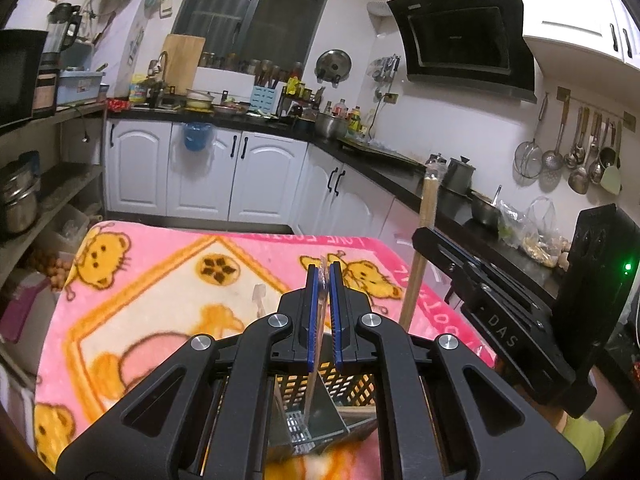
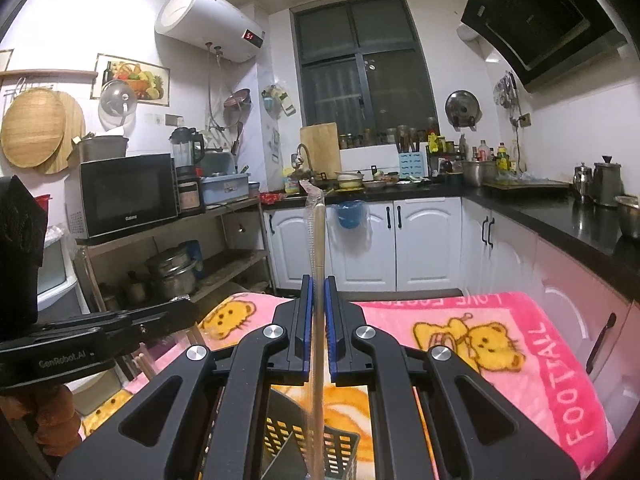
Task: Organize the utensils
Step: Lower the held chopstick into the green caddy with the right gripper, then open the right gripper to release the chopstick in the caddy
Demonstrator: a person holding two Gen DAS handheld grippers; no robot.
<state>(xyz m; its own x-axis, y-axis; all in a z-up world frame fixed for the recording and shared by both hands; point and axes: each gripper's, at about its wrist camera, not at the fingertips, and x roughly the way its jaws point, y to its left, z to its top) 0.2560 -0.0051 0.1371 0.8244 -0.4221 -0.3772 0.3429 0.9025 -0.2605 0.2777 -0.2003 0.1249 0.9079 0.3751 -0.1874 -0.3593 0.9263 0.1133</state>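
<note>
left wrist view looks over the left gripper (image 1: 324,276), whose blue-padded fingers (image 1: 311,312) stand nearly closed on a thin wrapped chopstick pair (image 1: 320,320) that runs down between them toward a black lattice utensil basket (image 1: 352,390) sitting on the pink bear-print blanket (image 1: 160,280) that covers the bench. the basket lies right below the gripper, its metal divider (image 1: 320,416) showing inside, and the lower end of the wrapped pair reaches into it. to the right, the right gripper (image 1: 436,248) shows side-on, holding a pale wooden stick (image 1: 418,256) upright, its top rising above the black kitchen counter (image 1: 380,168) behind. a green light (image 1: 627,267) glows on the black body of that unit. right wrist view shows the right gripper (image 2: 319,280) with its blue pads (image 2: 306,320) closed to a narrow gap around the same wooden stick (image 2: 319,240), which carries a clear plastic sleeve (image 2: 311,196) at its top end and passes straight down into the utensil basket (image 2: 340,452) below. the pink blanket (image 2: 520,340) spreads to the right of it. at the left edge the left gripper unit (image 2: 80,344) is seen from the side, with a person's hand (image 2: 52,420) under it. white cabinets (image 2: 420,240) and a microwave (image 2: 128,196) stand in the background.
</note>
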